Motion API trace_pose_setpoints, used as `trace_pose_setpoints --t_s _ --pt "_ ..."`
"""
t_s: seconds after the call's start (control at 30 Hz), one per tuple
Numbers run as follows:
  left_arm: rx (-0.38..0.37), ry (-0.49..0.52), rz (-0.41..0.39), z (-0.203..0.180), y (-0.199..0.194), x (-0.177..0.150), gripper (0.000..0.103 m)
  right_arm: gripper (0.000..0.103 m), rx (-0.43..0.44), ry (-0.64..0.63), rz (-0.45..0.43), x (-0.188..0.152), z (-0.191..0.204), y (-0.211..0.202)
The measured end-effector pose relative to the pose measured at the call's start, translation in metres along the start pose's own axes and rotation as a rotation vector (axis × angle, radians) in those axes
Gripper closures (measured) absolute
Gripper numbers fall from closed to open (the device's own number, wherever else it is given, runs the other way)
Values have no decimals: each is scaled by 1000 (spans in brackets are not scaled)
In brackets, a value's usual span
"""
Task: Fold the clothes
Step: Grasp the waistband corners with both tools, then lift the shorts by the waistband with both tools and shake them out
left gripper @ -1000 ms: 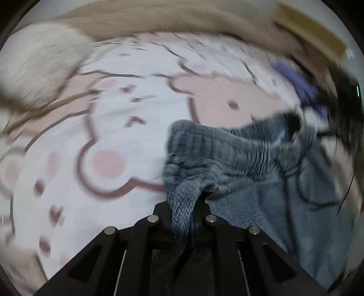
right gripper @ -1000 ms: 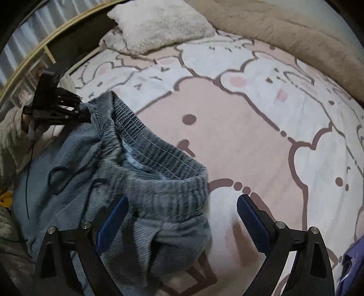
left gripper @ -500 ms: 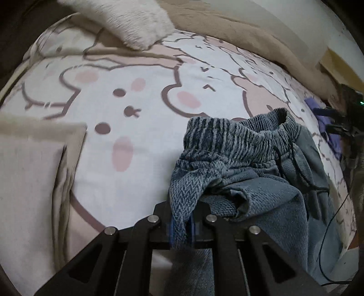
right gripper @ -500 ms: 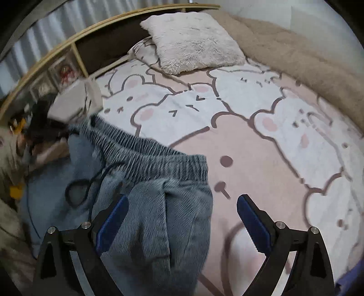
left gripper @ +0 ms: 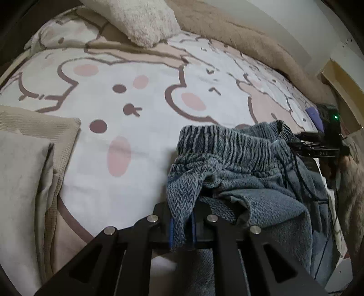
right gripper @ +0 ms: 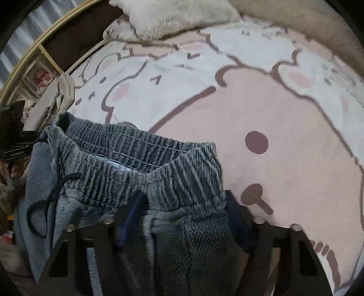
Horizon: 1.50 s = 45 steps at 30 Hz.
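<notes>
Blue-grey drawstring pants point(left gripper: 250, 159) lie bunched on the bear-print bedsheet point(left gripper: 141, 109). My left gripper point(left gripper: 182, 232) is shut on one corner of the ribbed waistband, with cloth pinched between its blue pads. In the right wrist view the other end of the waistband point(right gripper: 193, 173) sits between the fingers of my right gripper point(right gripper: 183, 218), whose jaws are partly narrowed around the cloth but still wide apart. The dark drawstring point(right gripper: 52, 200) hangs loose. Each gripper shows in the other's view: the right gripper point(left gripper: 318, 148) and the left gripper point(right gripper: 16, 145).
A fluffy white pillow point(left gripper: 136, 20) and a tan blanket point(left gripper: 250, 45) lie along the far side of the bed. Folded beige clothes point(left gripper: 27, 159) are stacked at the left. A purple item point(left gripper: 314, 113) lies far right. A shelf point(right gripper: 38, 75) borders the bed.
My right gripper moved down onto the waistband and its fingers narrowed around it. The left gripper kept hold of its corner while its view swung towards the pillow.
</notes>
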<state>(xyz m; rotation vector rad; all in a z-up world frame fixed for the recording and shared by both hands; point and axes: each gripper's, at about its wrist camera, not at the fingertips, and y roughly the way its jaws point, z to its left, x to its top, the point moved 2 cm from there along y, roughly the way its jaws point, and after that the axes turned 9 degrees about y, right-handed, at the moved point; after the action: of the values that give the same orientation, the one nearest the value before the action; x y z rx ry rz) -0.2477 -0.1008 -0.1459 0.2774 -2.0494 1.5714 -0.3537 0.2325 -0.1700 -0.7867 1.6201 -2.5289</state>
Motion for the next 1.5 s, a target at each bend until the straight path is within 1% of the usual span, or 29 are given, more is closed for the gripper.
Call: trace_pose_setpoints --t_s 0.03,0.07,0.1,0.2,0.27,0.33,0.43,0.5,0.57,0.67,0.7,0.83,0.9,1.0,1.07,1.13,1.2,1.23,1.3,1.33,1.4,1.43,1.5 --pt "9 0 -23 -3 -7 0 93 65 0 50 -28 -4 -1 -8" --pt "15 0 -49 -7 -16 1 93 77 5 82 -48 -7 -2 -15" --pt "22 -1 -74 -11 -24 2 93 86 4 112 -83 -12 0 -26" --pt "50 23 -168 -34 -65 6 93 88 8 190 -203 -28 16 -70" --pt "87 47 -251 -53 -103 7 93 88 24 219 -297 -39 36 -107" --pt "115 56 -338 -71 -142 8 93 89 43 236 -413 -55 62 -156" --pt "159 55 -517 -95 -216 0 93 89 27 205 -570 -76 105 -226" --pt "178 48 -650 -114 -266 -10 93 89 1 167 -719 -102 141 -283" --pt "180 50 -784 -134 -318 -26 93 89 -62 114 -891 -136 178 -339" --pt "175 81 -956 -165 -388 -51 93 89 -192 18 -1121 -186 233 -404" --pt "184 102 -1018 -177 -413 -61 93 89 -240 -11 -1177 -200 249 -420" --pt "238 167 -1205 -211 -492 -95 93 89 -424 -133 -1372 -255 317 -478" --pt "276 193 -1294 -225 -530 -113 93 89 -503 -177 -1438 -274 344 -498" --pt "329 222 -1386 -237 -571 -137 93 89 -623 -241 -1532 -301 383 -526" --pt "377 242 -1437 -244 -595 -150 93 89 -704 -285 -1592 -319 410 -545" --pt "423 263 -1460 -249 -611 -156 93 89 -744 -305 -1615 -324 425 -555" --pt "475 283 -1458 -252 -620 -155 93 89 -770 -310 -1613 -321 435 -566" --pt "498 291 -1444 -252 -621 -151 93 89 -774 -310 -1595 -315 435 -569" --pt "538 305 -1393 -249 -611 -135 93 89 -787 -309 -1553 -300 433 -571" --pt "555 310 -1360 -247 -602 -125 92 89 -798 -309 -1529 -291 431 -570" --pt "572 312 -1275 -238 -567 -98 91 89 -833 -308 -1448 -263 415 -555" --pt "572 309 -1225 -231 -543 -84 91 89 -847 -306 -1412 -251 405 -547" --pt "558 296 -1109 -216 -486 -57 91 89 -867 -291 -1309 -221 374 -518"
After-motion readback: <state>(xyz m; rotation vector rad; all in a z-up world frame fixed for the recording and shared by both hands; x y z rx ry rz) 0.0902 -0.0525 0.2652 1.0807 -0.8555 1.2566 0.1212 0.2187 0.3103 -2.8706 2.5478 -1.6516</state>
